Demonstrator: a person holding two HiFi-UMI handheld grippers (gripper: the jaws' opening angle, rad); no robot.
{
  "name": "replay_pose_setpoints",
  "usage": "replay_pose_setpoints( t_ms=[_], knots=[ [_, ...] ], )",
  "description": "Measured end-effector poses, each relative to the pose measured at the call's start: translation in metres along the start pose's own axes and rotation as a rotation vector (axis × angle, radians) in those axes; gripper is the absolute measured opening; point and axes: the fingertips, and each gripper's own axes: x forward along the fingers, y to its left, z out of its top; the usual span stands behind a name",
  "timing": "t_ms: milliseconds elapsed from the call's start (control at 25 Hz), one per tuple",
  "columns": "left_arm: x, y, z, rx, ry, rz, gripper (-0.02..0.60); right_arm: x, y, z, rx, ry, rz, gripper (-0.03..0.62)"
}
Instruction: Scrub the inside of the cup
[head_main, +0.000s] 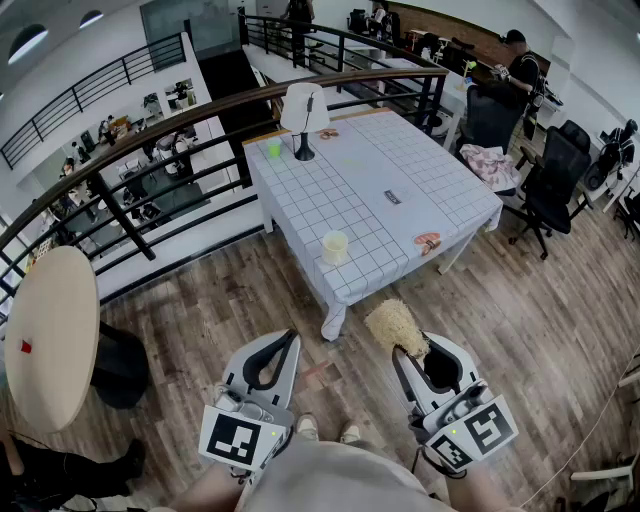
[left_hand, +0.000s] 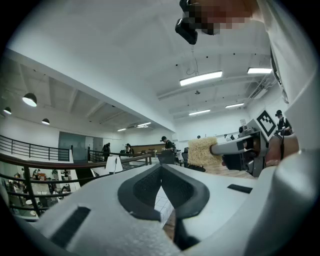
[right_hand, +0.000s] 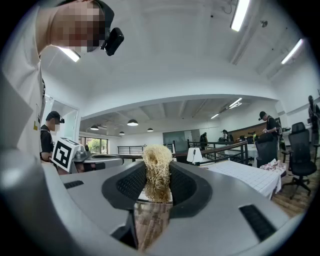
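A pale yellow cup (head_main: 334, 247) stands upright near the front corner of the table with the white grid cloth (head_main: 400, 150). Both grippers are held level over the wooden floor, short of the table and apart from the cup. My right gripper (head_main: 405, 352) is shut on a tan fibrous loofah scrubber (head_main: 396, 325), which sticks out beyond its jaws. In the right gripper view the scrubber (right_hand: 157, 167) is pinched between the dark pads (right_hand: 133, 183). My left gripper (head_main: 284, 346) is shut with nothing in it; its pads (left_hand: 147, 187) meet in the left gripper view, where the scrubber (left_hand: 205, 151) shows to the right.
A white table lamp (head_main: 305, 112), a small green cup (head_main: 274, 149) and a few small flat items sit further back on the table. A round beige table (head_main: 50, 335) stands at left. A dark railing (head_main: 200, 135) runs behind, and office chairs (head_main: 550, 185) stand at right.
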Motion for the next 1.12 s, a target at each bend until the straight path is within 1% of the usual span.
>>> replay_pose_setpoints(
  t_ms=[120, 320, 520, 680, 1120],
  knots=[
    [0.002, 0.001, -0.003, 0.032, 0.006, 0.011, 0.014, 0.001, 0.0, 0.001, 0.008, -0.004, 0.004, 0.127],
    [0.003, -0.003, -0.006, 0.02, 0.014, 0.014, 0.013, -0.002, 0.001, 0.004, 0.003, -0.018, 0.009, 0.127],
    [0.001, -0.005, -0.01, 0.019, 0.015, 0.022, 0.014, -0.002, -0.001, -0.004, -0.004, -0.009, 0.014, 0.129],
    [0.0, -0.009, -0.009, 0.011, 0.014, 0.033, 0.012, -0.007, -0.007, -0.007, 0.025, -0.02, 0.017, 0.129],
    [0.002, -0.039, -0.006, 0.015, 0.034, 0.066, 0.014, -0.029, -0.027, -0.02, 0.027, 0.001, 0.028, 0.129]
  ],
)
